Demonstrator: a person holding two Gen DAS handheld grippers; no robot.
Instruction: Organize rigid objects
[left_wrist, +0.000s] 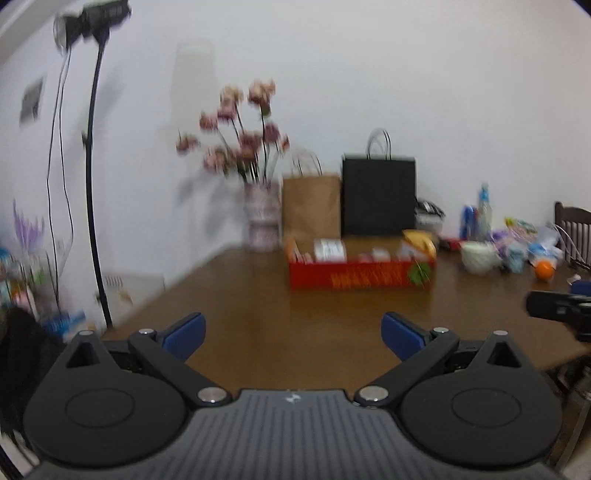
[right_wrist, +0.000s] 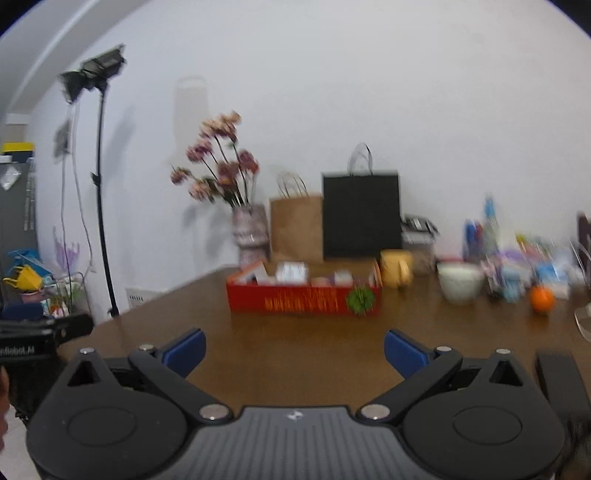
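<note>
A red open box (left_wrist: 360, 275) with several small items inside stands on the brown table (left_wrist: 258, 295); it also shows in the right wrist view (right_wrist: 303, 299). A white bowl (left_wrist: 478, 256) (right_wrist: 460, 284), an orange (left_wrist: 545, 270) (right_wrist: 542, 299) and a cluster of small packets and bottles (right_wrist: 517, 266) lie to its right. My left gripper (left_wrist: 293, 336) is open and empty above the table's near part. My right gripper (right_wrist: 294, 350) is open and empty, well short of the box. Both views are blurred.
A vase of pink flowers (left_wrist: 262, 218), a brown paper bag (left_wrist: 312, 206) and a black bag (left_wrist: 378, 195) stand against the wall behind the box. A yellow mug (right_wrist: 397, 271) sits by the box. A lamp stand (left_wrist: 94, 184) rises left of the table. A chair (left_wrist: 572, 229) is far right.
</note>
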